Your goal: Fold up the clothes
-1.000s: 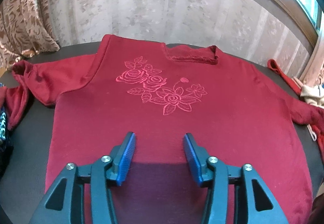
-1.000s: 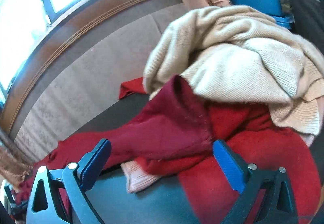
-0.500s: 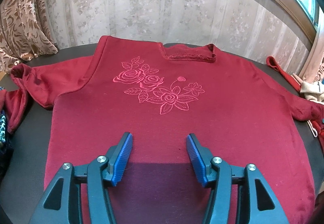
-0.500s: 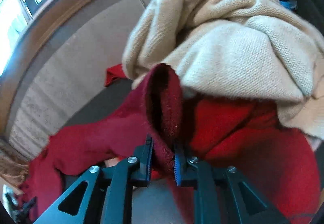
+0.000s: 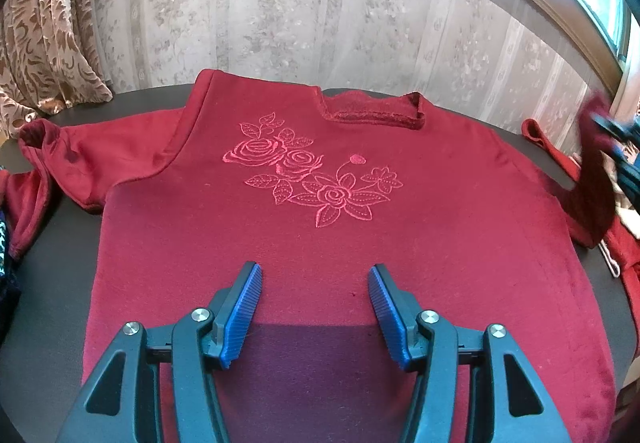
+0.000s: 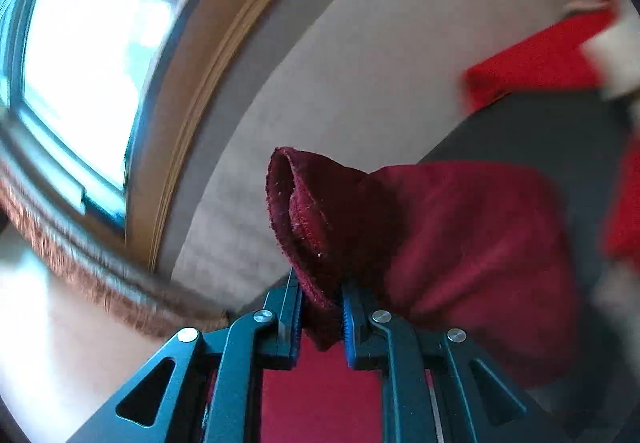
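Dark red velvety short-sleeved shirt with pink embroidered roses on its chest [image 5: 328, 227] lies spread flat, front up, on a dark grey round tabletop [image 5: 52, 283], neckline toward the pale patterned wall [image 5: 320, 11]. The left gripper [image 5: 314, 307] hovers over the shirt's lower half with its blue ribbed pads wide apart and nothing between them. The right gripper [image 6: 320, 319] is clamped on the hemmed cuff of the shirt's sleeve [image 6: 312, 219], which stands raised off the table; in the left wrist view that lifted sleeve shows as a blur at the right edge. The other sleeve [image 5: 60, 159] lies crumpled at the table's left side. A brighter red garment [image 6: 532, 59] lies farther back on the table, apparently beside something cream-coloured, though motion blur hides its shape. A brown patterned curtain [image 5: 44, 31] hangs at the left.
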{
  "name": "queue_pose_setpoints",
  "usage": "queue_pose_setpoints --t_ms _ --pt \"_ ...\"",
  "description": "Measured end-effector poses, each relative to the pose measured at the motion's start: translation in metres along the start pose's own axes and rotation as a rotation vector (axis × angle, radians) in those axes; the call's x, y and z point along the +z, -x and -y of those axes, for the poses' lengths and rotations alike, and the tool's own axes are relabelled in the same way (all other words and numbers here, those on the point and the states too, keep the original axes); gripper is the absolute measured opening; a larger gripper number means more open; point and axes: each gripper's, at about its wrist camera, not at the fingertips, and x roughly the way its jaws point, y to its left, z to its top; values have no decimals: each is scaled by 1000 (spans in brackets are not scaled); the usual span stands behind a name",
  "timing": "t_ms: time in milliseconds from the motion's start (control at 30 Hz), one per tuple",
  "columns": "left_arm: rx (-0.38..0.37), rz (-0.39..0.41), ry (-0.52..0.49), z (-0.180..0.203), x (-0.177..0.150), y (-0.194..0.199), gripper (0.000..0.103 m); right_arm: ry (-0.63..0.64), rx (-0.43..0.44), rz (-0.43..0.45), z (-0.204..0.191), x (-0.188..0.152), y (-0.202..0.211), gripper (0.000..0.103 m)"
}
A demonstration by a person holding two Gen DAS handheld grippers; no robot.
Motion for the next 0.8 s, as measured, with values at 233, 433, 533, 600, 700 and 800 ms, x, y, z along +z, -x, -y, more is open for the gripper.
queue_pose_setpoints --t_ms 233,433,533,600,700,800 --pt "-26 6 26 -4 -1 2 57 203 34 -203 -77 -53 -91 52" --pt "-65 0 68 -12 1 3 57 256 -11 -183 -56 -72 -41 78" --pt "-147 -23 154 -21 10 5 56 272 -61 -223 -37 -94 -20 78" --pt "-270 -45 258 -28 18 3 56 305 -125 -256 -25 -113 -17 78" --pt "-377 -85 327 -23 32 -7 56 320 -141 -261 -17 -121 -17 80" --pt "-469 -89 358 -8 48 -16 56 330 -148 -262 -9 -127 -16 90"
